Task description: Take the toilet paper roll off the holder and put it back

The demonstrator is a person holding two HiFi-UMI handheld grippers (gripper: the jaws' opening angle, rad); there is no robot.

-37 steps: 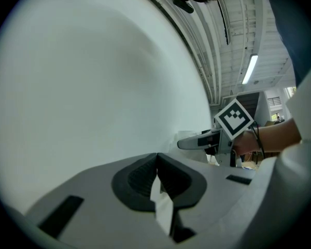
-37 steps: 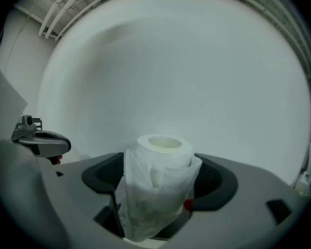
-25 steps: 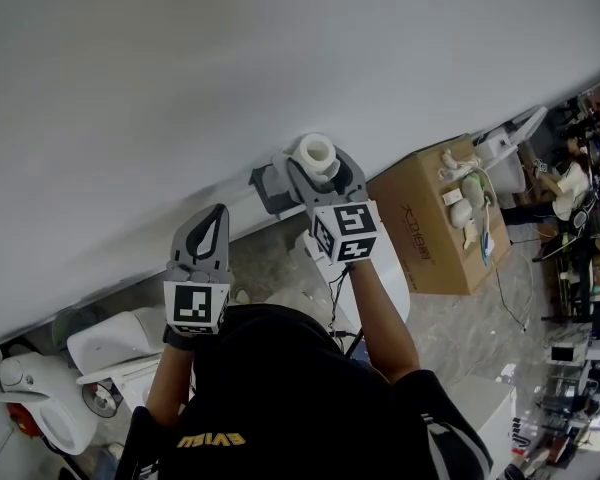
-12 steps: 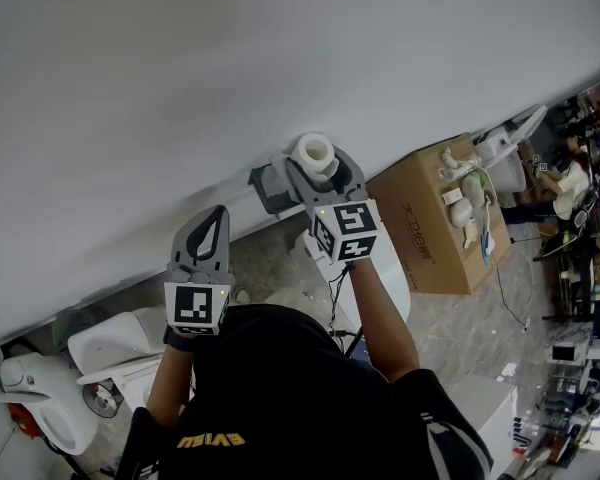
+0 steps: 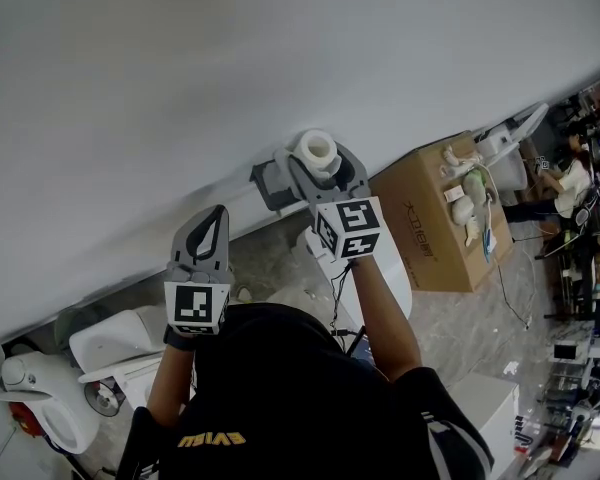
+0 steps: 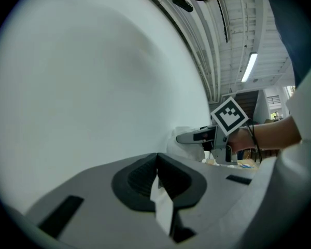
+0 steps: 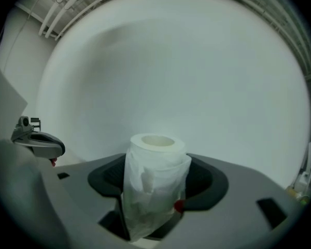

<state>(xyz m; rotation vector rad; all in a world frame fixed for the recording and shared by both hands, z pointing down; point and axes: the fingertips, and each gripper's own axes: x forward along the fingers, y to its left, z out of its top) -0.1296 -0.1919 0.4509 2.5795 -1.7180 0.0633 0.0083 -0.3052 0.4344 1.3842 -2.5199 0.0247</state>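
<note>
1. Head view: the right gripper, grey with a marker cube, has its jaws round a white toilet paper roll close to the plain white wall. The roll sits just beside the grey wall-mounted holder; whether they touch I cannot tell. The left gripper hangs apart, lower and to the left. A brown cardboard box stands on the floor.
2. Left gripper view: the jaws are clenched together, their dark pads meeting. A thin white strip shows in the seam, and what it is I cannot tell.
3. Right gripper view: the jaws clasp the roll, which stands upright between the pads, hollow core on top and a loose sheet hanging down its front.
</note>
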